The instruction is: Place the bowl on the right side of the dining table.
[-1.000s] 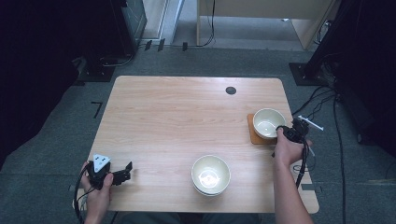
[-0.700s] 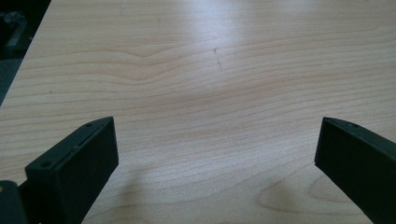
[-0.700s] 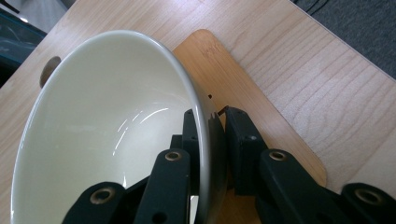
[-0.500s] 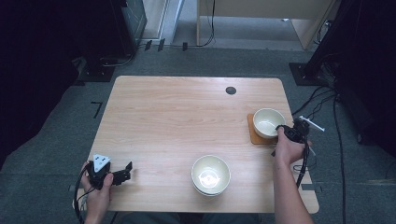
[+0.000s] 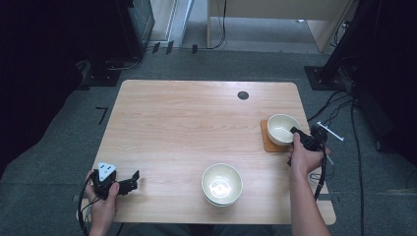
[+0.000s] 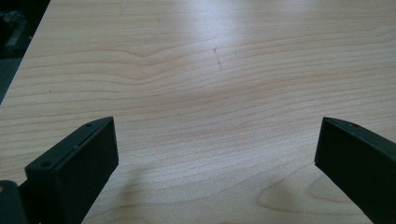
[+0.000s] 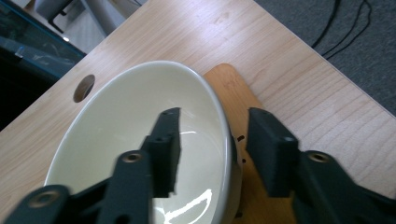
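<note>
No legible text, label, brand, number or sign appears in any view. The tabletop (image 5: 196, 128) carries bare wood grain with no markings. The two cream bowls (image 5: 222, 184) and the wooden coaster (image 5: 266, 142) are unprinted. The hand-held gripper bodies carry no readable lettering at this resolution.

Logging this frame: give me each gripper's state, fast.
Left gripper: open, holding nothing, over bare table.
Right gripper: open, jaws straddling the rim of the bowl on the coaster, not clamped.
</note>
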Available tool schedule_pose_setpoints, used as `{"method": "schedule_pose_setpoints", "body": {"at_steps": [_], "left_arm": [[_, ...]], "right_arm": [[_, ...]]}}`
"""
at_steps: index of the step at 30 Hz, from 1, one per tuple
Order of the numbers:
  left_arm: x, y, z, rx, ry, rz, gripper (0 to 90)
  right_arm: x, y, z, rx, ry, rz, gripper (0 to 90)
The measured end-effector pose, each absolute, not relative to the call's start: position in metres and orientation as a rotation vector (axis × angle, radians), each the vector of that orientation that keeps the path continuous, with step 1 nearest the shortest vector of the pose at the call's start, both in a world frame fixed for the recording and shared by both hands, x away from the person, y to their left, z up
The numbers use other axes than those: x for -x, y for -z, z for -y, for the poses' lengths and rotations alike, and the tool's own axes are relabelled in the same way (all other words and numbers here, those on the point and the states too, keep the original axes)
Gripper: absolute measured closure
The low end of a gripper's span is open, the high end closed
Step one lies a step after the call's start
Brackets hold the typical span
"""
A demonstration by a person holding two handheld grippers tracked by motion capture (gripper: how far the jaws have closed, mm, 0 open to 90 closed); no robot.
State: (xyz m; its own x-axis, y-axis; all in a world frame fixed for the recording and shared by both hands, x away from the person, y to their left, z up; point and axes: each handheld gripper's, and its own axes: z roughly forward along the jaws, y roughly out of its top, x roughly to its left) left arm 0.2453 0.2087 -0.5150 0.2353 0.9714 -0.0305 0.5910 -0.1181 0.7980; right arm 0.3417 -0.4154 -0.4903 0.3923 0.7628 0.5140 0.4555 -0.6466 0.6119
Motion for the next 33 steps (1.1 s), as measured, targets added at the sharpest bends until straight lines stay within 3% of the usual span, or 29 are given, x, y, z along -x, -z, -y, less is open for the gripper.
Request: {"method": "schedule_pose_setpoints", "body": {"at_steps": [3, 12, 15, 18, 23, 33], "left_arm": [[-0.245, 0.515, -0.209, -1.803, -0.683, -1.442, 0.0], [-0.246, 0.515, -0.209, -1.803, -0.681, -1.445, 0.0], [-0.246, 0.515, -0.209, -1.802, -0.681, -1.446, 0.0], [-0.246, 0.515, -0.209, -1.803, -0.682, -1.444, 0.0], [-0.246, 0.515, -0.209, -1.802, -0.681, -1.444, 0.0], [-0.245, 0.515, -0.209, -1.804, -0.682, -1.443, 0.0]], "right_arm": [[-0.340, 0.490, 0.417, -2.303, -1.126, -1.070, 45.9], [-0.332, 0.482, 0.414, -2.231, -1.040, -1.141, 39.1], [-0.326, 0.474, 0.409, -2.155, -1.059, -1.194, 29.6], [-0.322, 0.471, 0.404, -2.098, -1.065, -1.230, 28.9], [-0.314, 0.468, 0.392, -1.975, -1.072, -1.367, 15.2], [-0.300, 0.470, 0.386, -1.901, -1.073, -1.458, 0.0]]}}
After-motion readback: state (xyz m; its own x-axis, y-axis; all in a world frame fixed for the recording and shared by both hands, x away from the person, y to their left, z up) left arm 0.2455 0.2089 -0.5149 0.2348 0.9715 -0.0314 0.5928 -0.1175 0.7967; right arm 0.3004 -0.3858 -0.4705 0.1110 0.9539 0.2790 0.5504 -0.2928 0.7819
